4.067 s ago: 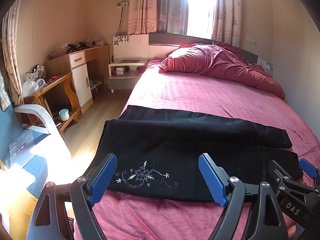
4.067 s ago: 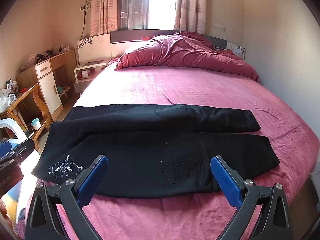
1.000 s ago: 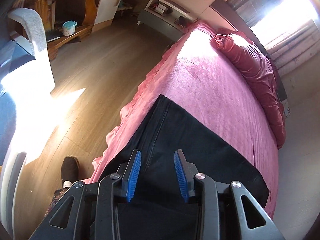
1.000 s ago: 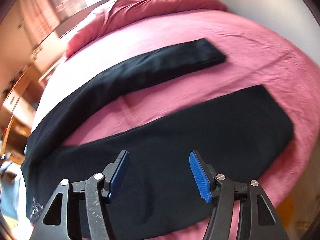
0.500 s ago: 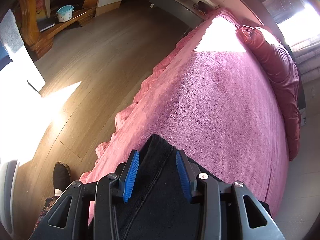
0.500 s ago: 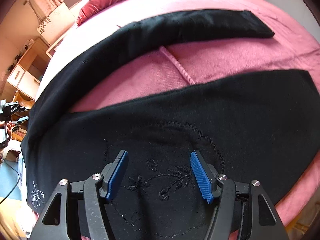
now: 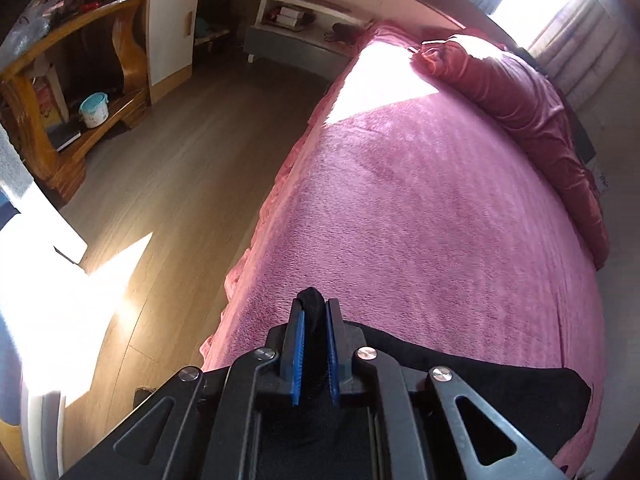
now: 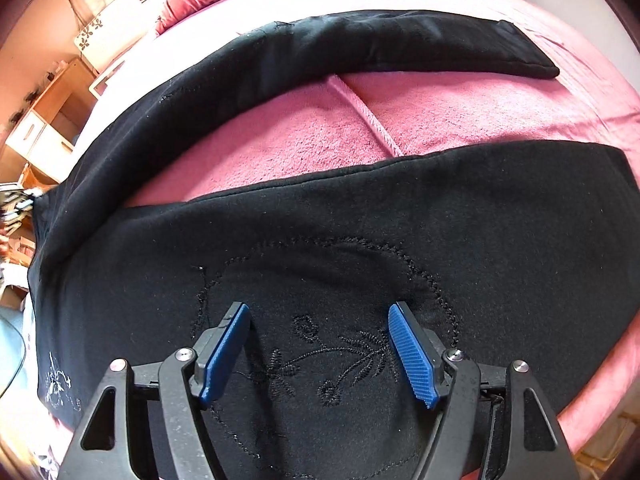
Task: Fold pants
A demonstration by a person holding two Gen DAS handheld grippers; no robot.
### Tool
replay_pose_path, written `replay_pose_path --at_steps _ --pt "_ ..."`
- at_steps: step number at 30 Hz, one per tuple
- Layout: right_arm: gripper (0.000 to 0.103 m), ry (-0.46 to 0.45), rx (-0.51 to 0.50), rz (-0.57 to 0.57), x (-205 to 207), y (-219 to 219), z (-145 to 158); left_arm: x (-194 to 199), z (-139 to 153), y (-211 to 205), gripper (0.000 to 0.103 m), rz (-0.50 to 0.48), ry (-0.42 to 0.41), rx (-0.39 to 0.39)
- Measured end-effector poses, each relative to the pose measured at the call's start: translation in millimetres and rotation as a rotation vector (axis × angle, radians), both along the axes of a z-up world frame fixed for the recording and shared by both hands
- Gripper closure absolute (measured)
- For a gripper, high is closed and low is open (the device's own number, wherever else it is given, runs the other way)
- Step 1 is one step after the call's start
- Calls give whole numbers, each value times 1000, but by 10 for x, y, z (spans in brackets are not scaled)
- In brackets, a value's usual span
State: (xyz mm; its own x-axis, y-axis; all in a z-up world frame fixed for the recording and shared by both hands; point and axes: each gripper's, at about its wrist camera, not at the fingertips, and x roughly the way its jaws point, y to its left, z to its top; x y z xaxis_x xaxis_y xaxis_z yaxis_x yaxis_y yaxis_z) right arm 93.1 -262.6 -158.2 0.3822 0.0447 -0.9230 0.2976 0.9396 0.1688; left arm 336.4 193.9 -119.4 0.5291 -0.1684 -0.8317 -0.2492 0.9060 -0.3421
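The pants point(image 8: 400, 216) lie spread across the pink bed point(image 7: 420, 208), the two legs splayed apart with a wedge of blanket showing between them.

**Left tool** point(image 7: 315, 320): its jaws have just closed and are now pressed together on a pinch of black cloth at the edge of the pants, near the bed's side. A small tuft of fabric stands up between the blue pads point(image 7: 298, 344).

**Right tool** point(image 8: 320, 344): its jaws have just been widening and stand spread, straddling the embroidered patch point(image 8: 320, 360) on the near leg. Nothing is pinched; whether the tips rest on the cloth cannot be told.

Procedure for the step in hand (judged to be securing both grips before laying one leg over the other):

1. Move the right tool to an edge or seam; the flat middle of the leg offers nothing to bite.
2. Close on all layers, not the top one only.
3. Lift both tools together and level, so the cloth does not twist.
4. Keep the left pinch deep; a shallow tuft may slip under the garment's weight.
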Motion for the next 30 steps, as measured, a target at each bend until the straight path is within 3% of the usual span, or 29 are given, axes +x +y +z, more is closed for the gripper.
replay_pose_path --at_steps 5,12,16,24,30 --pt "32 -21 4 1 87 -135 172 -666 611 -115 95 -117 -207 -119" --pt "52 -126 103 47 474 -123 567 -1728 1048 -264 96 -292 -363 -239" --pt "58 -161 210 73 928 -99 684 -2207 1120 -301 96 -338 -386 -240" --pt "60 -168 413 40 1943 121 800 -2654 1000 -318 96 -376 -367 -246" --pt "59 -94 445 -39 2467 246 651 -2793 937 -324 96 -405 -349 -246"
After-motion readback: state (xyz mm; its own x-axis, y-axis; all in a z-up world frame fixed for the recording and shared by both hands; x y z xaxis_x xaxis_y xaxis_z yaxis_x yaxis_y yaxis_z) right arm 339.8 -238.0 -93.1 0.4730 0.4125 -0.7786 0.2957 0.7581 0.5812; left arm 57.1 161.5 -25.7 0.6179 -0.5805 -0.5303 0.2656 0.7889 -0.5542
